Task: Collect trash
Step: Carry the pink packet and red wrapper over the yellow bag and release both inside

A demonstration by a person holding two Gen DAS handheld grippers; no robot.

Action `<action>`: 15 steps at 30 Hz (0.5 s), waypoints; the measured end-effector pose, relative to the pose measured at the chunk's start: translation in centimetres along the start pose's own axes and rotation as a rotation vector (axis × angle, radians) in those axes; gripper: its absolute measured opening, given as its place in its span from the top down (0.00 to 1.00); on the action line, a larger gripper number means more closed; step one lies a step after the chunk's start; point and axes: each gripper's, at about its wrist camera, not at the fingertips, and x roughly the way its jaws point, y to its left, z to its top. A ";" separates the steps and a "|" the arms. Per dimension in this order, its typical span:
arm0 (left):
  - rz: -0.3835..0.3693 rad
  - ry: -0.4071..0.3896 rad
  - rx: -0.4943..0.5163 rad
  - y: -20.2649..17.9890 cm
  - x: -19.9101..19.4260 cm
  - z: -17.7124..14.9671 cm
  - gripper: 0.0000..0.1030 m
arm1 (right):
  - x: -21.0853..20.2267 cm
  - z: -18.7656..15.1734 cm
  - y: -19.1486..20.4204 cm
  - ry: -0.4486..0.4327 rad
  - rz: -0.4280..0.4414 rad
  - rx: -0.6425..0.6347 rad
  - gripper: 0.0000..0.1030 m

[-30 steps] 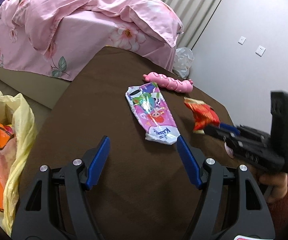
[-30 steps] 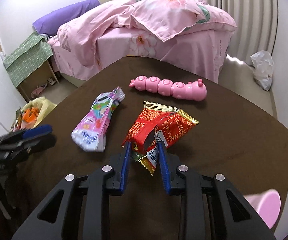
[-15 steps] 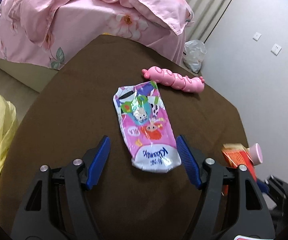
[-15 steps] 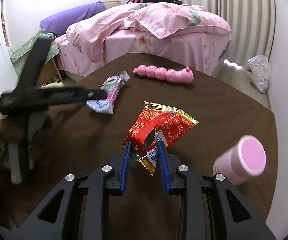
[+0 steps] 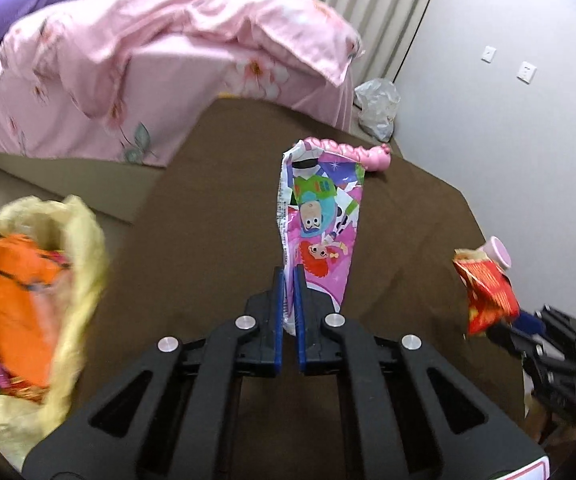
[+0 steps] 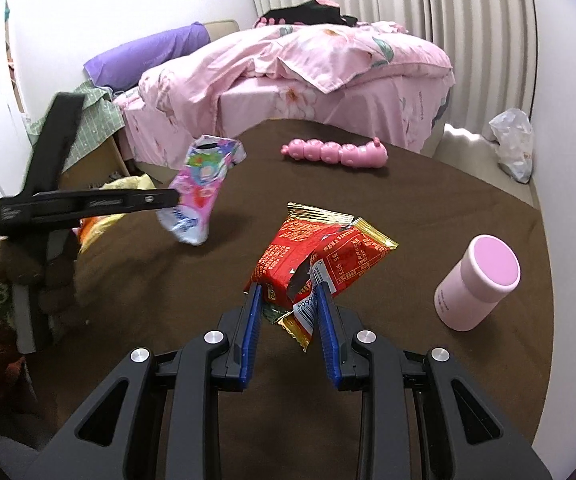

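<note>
1. I have the left tool [image 5: 289, 280] pinching the lower end of the pink tissue wrapper [image 5: 322, 224]. Its jaws have just been closing, and the blue pads now press together on the film. The wrapper is clear of the bench [image 5: 216, 208] and stands up from the pads, its long axis running away from me toward the bed [image 5: 168, 64].

2. I have the right tool [image 6: 288, 300] clamped partway on the red snack wrapper [image 6: 320, 260]. The crumpled foil fills the gap between the pads. This wrapper is also held above the bench, to the right of the left tool.

3. Receiving point: the yellow trash bag [image 5: 68, 260] sits off the bench's left edge, low on the floor side, with orange waste already inside. Its mouth faces up.

4. Deciding relation: the bag lies to the left of, and below, the left tool. I judge the left hand to be the nearer one; the right tool has the whole width of the bench to cross.

5. Coming move, as I judge it: carry the tissue wrapper leftward past the bench edge, over the bag's mouth.

6. Not trash: the pink caterpillar toy [image 6: 336, 152] and the pink bottle [image 6: 476, 284] stand on the bench.
</note>
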 end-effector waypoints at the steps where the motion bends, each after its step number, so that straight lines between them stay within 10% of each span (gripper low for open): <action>1: 0.002 -0.011 0.012 0.1 -1.1 -0.3 0.96 | -0.3 0.0 0.5 -0.007 0.002 -0.003 0.74; 15: 0.088 -0.185 0.006 4.6 -13.9 -2.6 0.96 | -3.9 3.5 8.7 -0.116 0.071 -0.146 0.74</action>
